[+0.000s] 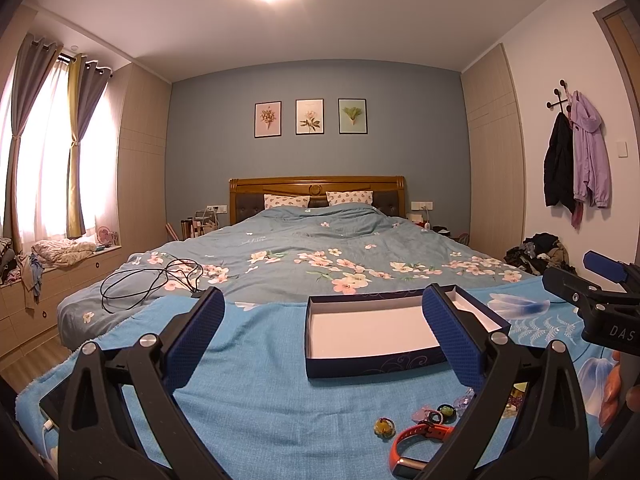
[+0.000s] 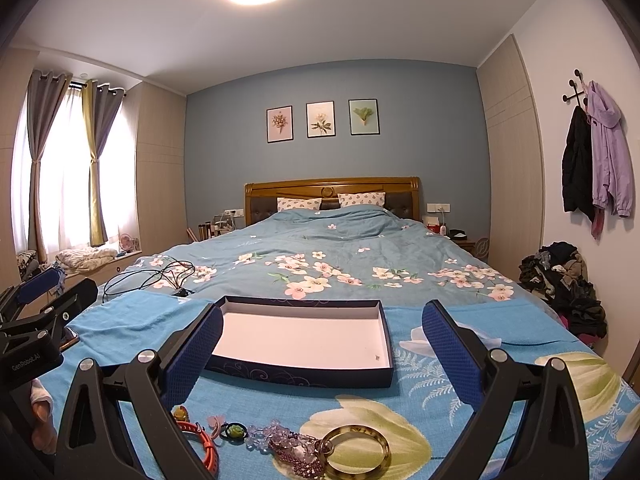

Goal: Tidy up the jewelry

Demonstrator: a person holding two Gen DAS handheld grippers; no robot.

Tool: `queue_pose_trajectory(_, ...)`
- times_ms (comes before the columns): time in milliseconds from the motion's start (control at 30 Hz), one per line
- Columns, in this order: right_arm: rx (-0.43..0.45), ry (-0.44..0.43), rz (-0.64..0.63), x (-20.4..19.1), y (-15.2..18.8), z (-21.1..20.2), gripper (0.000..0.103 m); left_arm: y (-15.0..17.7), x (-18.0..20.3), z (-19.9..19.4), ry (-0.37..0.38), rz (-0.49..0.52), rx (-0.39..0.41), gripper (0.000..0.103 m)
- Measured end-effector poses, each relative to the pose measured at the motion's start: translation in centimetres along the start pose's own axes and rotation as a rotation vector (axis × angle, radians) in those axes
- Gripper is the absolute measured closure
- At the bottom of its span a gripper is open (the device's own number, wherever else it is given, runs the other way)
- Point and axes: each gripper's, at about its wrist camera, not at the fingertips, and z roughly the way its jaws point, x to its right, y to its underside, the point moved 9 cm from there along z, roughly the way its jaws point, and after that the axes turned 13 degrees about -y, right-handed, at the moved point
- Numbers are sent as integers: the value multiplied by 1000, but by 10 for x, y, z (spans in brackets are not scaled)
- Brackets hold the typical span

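Note:
An open dark-blue box with a white, empty inside lies on the blue floral blanket at the foot of the bed. Jewelry lies in front of it: an orange wristband, a yellow bead ring, a green-and-black piece, purple bead strings and an amber bangle. My left gripper is open above the blanket, left of the jewelry, with nothing between its fingers. My right gripper is open too, with the box seen between its fingers and the jewelry just below.
A black cable is coiled on the duvet at the left. A phone lies on the blanket's left edge. Clothes are piled on the floor to the right, and jackets hang on the wall. A hand shows at each view's edge.

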Motion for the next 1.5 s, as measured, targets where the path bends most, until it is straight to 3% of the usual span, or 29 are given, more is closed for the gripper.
queue_pose_trajectory(1500, -11, -3, 19, 7, 2, -1, 7, 3, -2, 1, 5, 9, -1, 6)
